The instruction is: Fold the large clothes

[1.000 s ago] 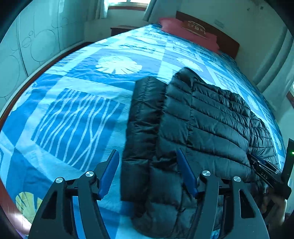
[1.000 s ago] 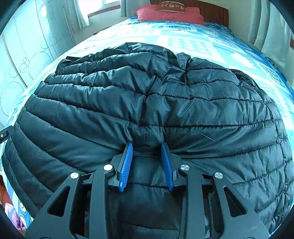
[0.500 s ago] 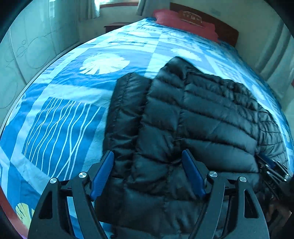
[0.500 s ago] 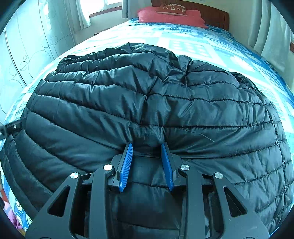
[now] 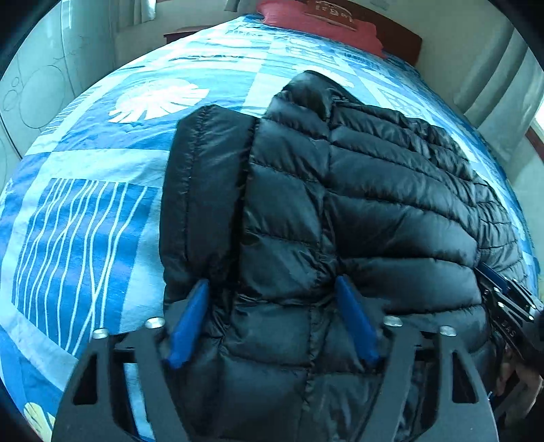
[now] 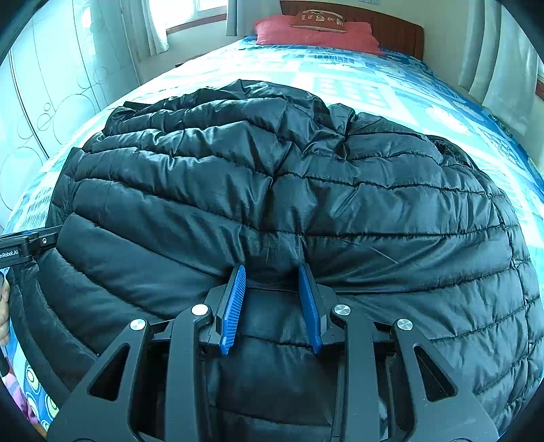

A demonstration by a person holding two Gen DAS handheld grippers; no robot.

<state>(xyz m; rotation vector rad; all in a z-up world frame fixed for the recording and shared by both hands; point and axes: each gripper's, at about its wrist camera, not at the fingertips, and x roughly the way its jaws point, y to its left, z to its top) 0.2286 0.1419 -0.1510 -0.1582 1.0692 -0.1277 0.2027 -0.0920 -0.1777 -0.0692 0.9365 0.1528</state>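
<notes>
Jacket (image 5: 357,204), black and quilted, lies puffed up on the bed (image 5: 102,190), its near hem towards me, so both corners are within reach for a fold away from me. My right tongs (image 6: 272,275) pinch a bunched ridge of the hem between narrow jaws; the padding swells on either side, so I judge the grip firm, an anchor while the other side gets set. My left tongs (image 5: 272,295) straddle the hem's left corner beside the sleeve (image 5: 204,190). Their jaws have just been closing, with fabric between them, but they stand fairly wide and I doubt the pads press yet. Pillow (image 6: 316,32) sits far off at the headboard.
</notes>
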